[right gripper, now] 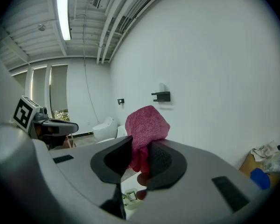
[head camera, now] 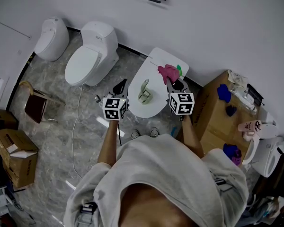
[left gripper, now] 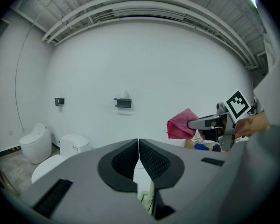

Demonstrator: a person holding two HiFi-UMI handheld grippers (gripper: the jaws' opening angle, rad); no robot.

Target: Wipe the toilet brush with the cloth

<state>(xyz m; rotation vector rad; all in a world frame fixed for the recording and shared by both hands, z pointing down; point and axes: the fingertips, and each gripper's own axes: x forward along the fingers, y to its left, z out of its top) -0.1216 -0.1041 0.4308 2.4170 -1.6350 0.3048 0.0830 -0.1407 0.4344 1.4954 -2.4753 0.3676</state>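
The toilet brush, pale green-white, stands in its holder on the closed lid of a white toilet in front of me. My right gripper hovers over the lid's far right, shut on a pink cloth that bunches out above its jaws. My left gripper hangs just left of the lid with its jaws shut and nothing between them. The brush holder shows below the left jaws. The same brush holder lies under the right gripper.
Two more white toilets stand at the left by the wall. A cardboard box with blue items sits at my right. Cardboard boxes and a small stool are on the marble floor at left.
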